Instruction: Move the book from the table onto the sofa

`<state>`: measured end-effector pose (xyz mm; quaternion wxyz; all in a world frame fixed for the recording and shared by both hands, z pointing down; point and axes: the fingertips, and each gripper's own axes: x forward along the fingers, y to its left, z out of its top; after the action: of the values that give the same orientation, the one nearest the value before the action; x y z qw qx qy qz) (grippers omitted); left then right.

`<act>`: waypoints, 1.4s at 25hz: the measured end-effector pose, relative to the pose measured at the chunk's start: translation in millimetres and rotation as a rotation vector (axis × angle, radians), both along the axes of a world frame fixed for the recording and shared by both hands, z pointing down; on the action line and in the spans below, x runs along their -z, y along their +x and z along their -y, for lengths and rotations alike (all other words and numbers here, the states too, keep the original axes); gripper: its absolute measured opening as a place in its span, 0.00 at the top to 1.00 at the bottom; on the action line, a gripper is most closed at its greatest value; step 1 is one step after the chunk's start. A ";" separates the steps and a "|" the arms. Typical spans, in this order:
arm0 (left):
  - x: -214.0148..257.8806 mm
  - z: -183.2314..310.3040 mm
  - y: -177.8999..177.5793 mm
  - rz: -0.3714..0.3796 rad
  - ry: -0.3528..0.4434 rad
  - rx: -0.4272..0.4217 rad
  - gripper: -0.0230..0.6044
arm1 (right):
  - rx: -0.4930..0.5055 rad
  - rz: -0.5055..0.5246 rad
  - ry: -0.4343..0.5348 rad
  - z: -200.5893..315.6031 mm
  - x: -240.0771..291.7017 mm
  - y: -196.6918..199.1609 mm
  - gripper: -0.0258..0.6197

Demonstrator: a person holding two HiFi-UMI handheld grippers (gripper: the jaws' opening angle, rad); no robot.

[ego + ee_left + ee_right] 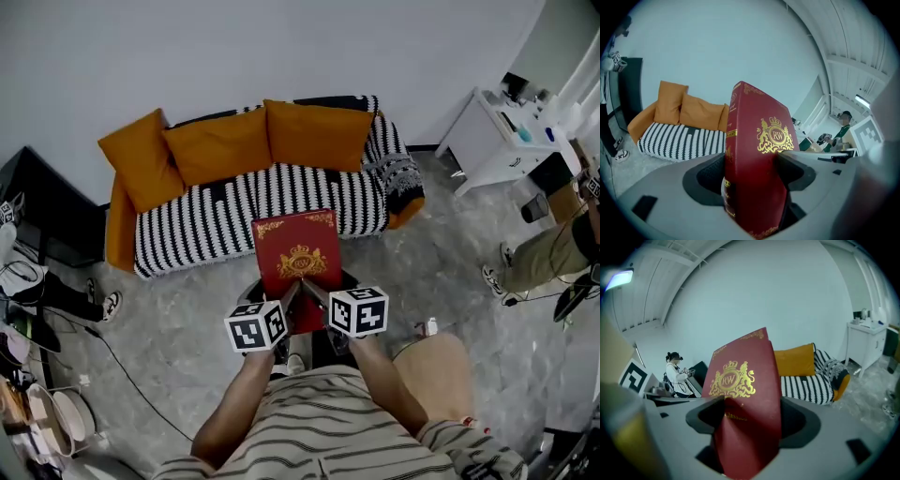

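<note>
While book [298, 258] hangs centre-frame just below sofa [206, 211] | left gripper [752, 171] clenched on book | right gripper [749, 420] clenched on book

left gripper [752, 172]: jaws clamped on book | book [761, 136]: red, gold crest, upright between jaws, spine toward left jaw, top leaning slightly right | sofa [679, 140]: striped, ahead-left of jaws, partly behind book | cushions [693, 112]: orange, along sofa back | person [842, 127]: far right, beyond right jaw
</note>
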<state>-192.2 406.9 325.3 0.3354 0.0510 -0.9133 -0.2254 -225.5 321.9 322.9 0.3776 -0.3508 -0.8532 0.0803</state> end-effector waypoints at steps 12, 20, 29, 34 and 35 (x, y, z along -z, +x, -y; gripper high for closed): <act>-1.6 5.9 -120.8 -0.014 0.016 0.090 0.40 | 0.090 -0.019 0.006 2.4 -1.5 -128.7 0.40; -0.9 15.0 -189.9 -0.029 0.004 0.123 0.40 | 0.112 -0.041 -0.013 9.9 -2.2 -200.5 0.40; -12.5 7.4 -237.0 -0.063 0.002 0.114 0.40 | 0.094 -0.079 -0.011 3.7 -15.4 -246.6 0.40; -23.4 -19.0 -263.6 -0.076 0.021 0.098 0.40 | 0.085 -0.094 0.007 -22.6 -25.4 -272.0 0.40; -25.6 -24.6 -269.9 -0.081 0.028 0.093 0.40 | 0.082 -0.099 0.013 -28.1 -27.2 -277.9 0.40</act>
<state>-462.1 431.5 351.0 0.3604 0.0040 -0.8972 -0.2552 -503.4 350.0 350.2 0.4244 -0.3788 -0.8189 0.0766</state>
